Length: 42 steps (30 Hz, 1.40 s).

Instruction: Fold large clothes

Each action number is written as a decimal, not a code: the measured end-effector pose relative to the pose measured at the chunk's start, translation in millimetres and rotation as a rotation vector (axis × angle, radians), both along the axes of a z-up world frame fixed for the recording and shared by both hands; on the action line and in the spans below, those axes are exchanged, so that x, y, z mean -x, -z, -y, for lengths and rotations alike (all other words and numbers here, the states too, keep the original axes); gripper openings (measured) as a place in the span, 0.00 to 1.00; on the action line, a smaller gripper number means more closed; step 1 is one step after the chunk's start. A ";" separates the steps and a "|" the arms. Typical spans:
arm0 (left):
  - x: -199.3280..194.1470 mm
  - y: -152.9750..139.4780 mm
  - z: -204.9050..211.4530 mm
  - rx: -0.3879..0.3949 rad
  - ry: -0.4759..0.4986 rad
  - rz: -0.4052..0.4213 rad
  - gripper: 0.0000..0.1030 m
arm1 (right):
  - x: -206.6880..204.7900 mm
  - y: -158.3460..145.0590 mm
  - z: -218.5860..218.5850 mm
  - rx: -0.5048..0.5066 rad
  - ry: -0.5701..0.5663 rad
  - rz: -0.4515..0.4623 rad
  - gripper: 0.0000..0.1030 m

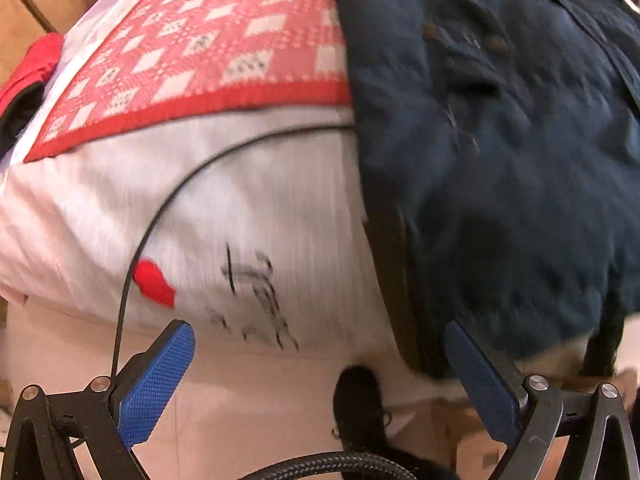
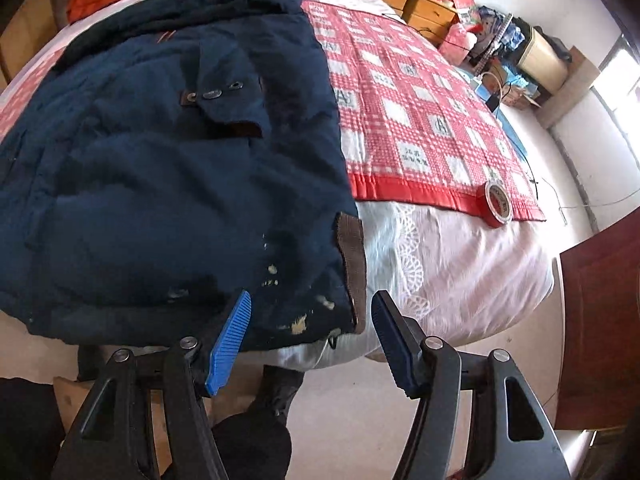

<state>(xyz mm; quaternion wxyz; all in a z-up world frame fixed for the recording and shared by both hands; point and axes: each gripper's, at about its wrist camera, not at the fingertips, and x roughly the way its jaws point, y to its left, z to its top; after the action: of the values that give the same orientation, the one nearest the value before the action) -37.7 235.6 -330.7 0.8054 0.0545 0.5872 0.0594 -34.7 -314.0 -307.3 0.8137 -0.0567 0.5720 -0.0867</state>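
A navy padded jacket (image 2: 160, 168) lies spread on the bed, with buttons and brown trim along its front edge. My right gripper (image 2: 311, 300) hovers over the jacket's near right hem corner. Its jaws are open and the blue pads (image 2: 230, 336) stand either side of the corner without pressing it. In the blurred left wrist view the jacket (image 1: 500, 160) fills the right side. My left gripper (image 1: 316, 330) is open at the bed's near edge over the white sheet (image 1: 260, 216), its right finger beside the jacket's hem and nothing between its fingers.
A red checked blanket (image 2: 420, 120) covers the bed beside the jacket, with a red tape roll (image 2: 498, 204) on its near corner. A black cable (image 1: 132, 264) crosses the sheet. A person's dark shoe (image 2: 280, 384) is below. Wooden drawers (image 2: 424, 8) and a brown board (image 2: 600, 320) stand to the right.
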 end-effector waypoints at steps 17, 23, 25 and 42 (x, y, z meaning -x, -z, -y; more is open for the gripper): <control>-14.0 -10.5 4.1 -0.058 -0.098 0.180 1.00 | 4.8 4.6 0.1 0.006 0.019 -0.030 0.65; -33.3 -45.9 12.0 -0.083 -0.078 0.326 1.00 | 6.1 3.1 -1.0 0.007 0.015 -0.024 0.65; -42.9 -45.1 14.7 -0.088 -0.071 0.332 1.00 | 6.3 4.3 -1.0 0.002 0.021 -0.019 0.65; -86.9 -24.2 0.5 -0.131 -0.118 0.217 1.00 | 30.2 25.1 36.8 0.012 0.140 -0.044 0.65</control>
<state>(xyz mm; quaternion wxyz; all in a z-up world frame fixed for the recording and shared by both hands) 49.2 235.0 -306.5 0.8540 0.0658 0.4937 0.1506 -64.9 -350.7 -332.4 0.7924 -0.0232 0.5919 -0.1456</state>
